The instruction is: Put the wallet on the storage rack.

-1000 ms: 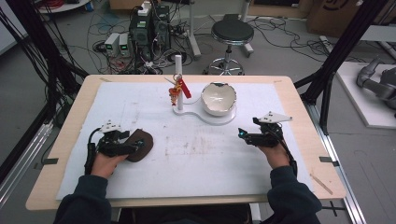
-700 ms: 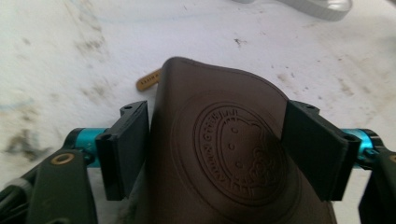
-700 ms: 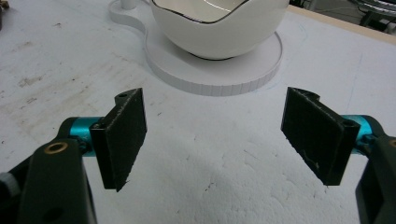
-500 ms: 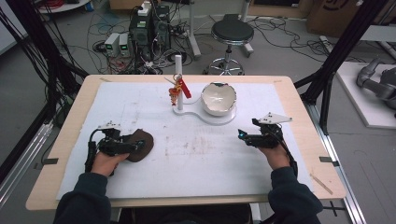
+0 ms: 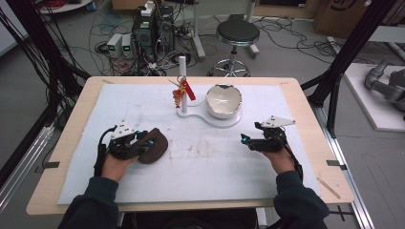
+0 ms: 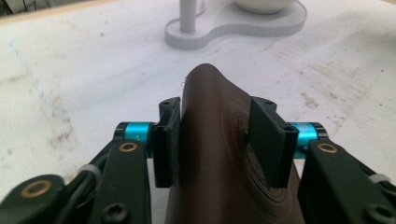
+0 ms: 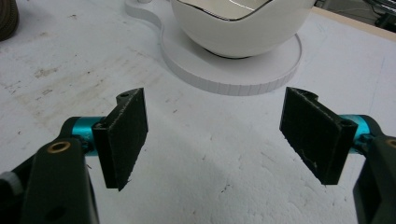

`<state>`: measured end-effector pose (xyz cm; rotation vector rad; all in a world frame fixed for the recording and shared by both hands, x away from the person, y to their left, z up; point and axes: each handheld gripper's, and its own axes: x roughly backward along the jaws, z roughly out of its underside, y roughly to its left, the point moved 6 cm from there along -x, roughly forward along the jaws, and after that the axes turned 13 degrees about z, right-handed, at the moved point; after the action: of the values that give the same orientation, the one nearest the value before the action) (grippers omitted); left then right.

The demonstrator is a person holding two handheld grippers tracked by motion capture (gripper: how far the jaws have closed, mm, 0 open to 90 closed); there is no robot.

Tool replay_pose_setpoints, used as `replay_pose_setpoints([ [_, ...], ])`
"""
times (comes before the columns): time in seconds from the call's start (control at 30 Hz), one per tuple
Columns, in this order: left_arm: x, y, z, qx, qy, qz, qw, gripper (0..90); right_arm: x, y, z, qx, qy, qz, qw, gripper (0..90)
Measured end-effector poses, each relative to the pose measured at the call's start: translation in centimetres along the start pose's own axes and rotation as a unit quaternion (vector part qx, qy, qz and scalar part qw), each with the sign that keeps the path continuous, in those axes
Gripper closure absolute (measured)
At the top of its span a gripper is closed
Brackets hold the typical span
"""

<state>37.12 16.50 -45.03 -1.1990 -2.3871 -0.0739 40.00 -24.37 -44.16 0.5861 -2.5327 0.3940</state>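
A brown leather pouch sits low over the white mat at the left, and my left gripper is shut on it. In the left gripper view the two pads press both sides of the pouch, which has a round embossed mark. My right gripper hovers over the mat at the right, open with nothing between its pads. It points toward a white bowl with a wavy rim.
The bowl rests on a white stand base at the back centre. A white post rises from that base, and a red charm hangs from it. The mat is stained between the grippers.
My left gripper has edged slightly to the right with the pouch in it. The right gripper has hardly moved.
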Motion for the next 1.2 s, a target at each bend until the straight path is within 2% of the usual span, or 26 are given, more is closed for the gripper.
replay_pose_setpoints([
  [0.17,0.2,-0.6,-0.4,-0.009,-0.017,0.008,0.9998,60.1,-0.3,0.5,-0.2,0.002,0.001,-0.011,0.9999,23.7],
  [0.23,0.2,-0.9,-0.5,-0.008,-0.022,0.022,0.9995,61.6,-0.5,0.9,-0.3,0.004,0.001,-0.020,0.9998,23.7],
  [0.33,0.0,-1.4,-0.8,-0.018,-0.030,0.028,0.9990,62.8,-0.8,1.9,-0.4,0.017,0.005,-0.035,0.9992,23.7],
  [0.37,-0.2,-1.7,-1.0,-0.023,-0.031,0.036,0.9986,63.4,-1.1,2.5,-0.5,0.025,0.005,-0.043,0.9988,23.7],
  [0.4,-0.5,-2.0,-1.0,-0.025,-0.030,0.048,0.9981,63.4,-1.1,2.5,-0.5,0.025,0.005,-0.043,0.9988,23.7],
  [0.47,-1.0,-2.5,-1.2,-0.041,-0.038,0.055,0.9969,63.3,-1.3,3.1,-0.6,0.029,0.004,-0.052,0.9982,23.7],
  [0.53,-1.2,-2.8,-1.4,-0.045,-0.041,0.063,0.9962,63.3,-1.5,3.5,-0.7,0.034,0.007,-0.058,0.9977,23.7],
  [0.63,-1.4,-3.3,-1.6,-0.036,-0.055,0.098,0.9930,62.8,-1.6,3.8,-0.6,0.035,0.010,-0.063,0.9974,23.7],
  [0.73,-2.0,-4.0,-1.2,-0.024,-0.040,0.135,0.9898,60.2,-1.6,3.6,-0.7,0.029,0.009,-0.062,0.9977,23.7],
  [0.8,-2.7,-4.4,-0.8,-0.041,-0.016,0.123,0.9914,59.3,-1.6,3.7,-0.7,0.030,0.005,-0.065,0.9974,23.7],
  [0.93,-3.4,-4.5,-0.4,-0.057,0.010,0.106,0.9928,59.2,-1.9,4.5,-0.8,0.037,0.006,-0.079,0.9961,23.7],
  [1.07,-3.4,-4.4,-0.4,-0.050,0.012,0.108,0.9929,62.9,-2.1,4.8,-0.9,0.041,0.008,-0.083,0.9957,23.7],
  [1.2,-3.3,-4.5,-0.6,-0.047,0.004,0.118,0.9919,63.8,-1.9,4.5,-0.9,0.034,0.007,-0.080,0.9962,23.7],
])
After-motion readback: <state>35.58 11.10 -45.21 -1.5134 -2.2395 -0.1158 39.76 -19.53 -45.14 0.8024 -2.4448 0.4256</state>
